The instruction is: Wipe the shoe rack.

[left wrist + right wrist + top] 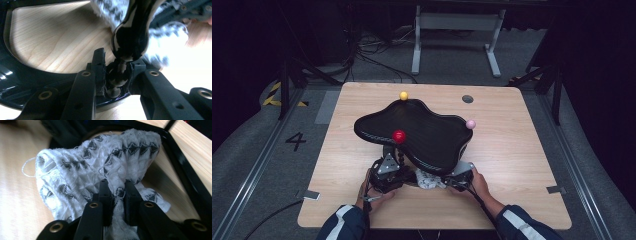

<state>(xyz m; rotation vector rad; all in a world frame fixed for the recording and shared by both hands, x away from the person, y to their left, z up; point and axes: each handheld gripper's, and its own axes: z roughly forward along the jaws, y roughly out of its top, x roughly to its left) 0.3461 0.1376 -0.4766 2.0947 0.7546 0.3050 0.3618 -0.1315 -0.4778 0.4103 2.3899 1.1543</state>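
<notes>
Nearest the lens in the right gripper view, the right gripper (pixel 116 192) is clenched on a fold of the white knitted cloth (pixel 82 170) with a black diamond pattern; the fabric bunches up and over both pads and spreads away from them, resting on the wooden table (pixel 17 202).

In the left gripper view, the left gripper (pixel 116 72) is clamped on a glossy black beaded stem (pixel 118 75), which rises between the pads into a larger black bulb directly above them. The cloth lies just beyond that stem, blurred.

From the high view, the two grippers sit close together at the near edge of the table, the left gripper (pixel 384 172) and the right gripper (pixel 460 172), with the cloth (pixel 428 179) bunched between them, touching the right one. Just behind them stands a wavy black tray-shaped stand (pixel 422 132). A red ball (pixel 399 135), a yellow ball (pixel 403 95) and a pink ball (pixel 470 124) sit at its rim.
</notes>
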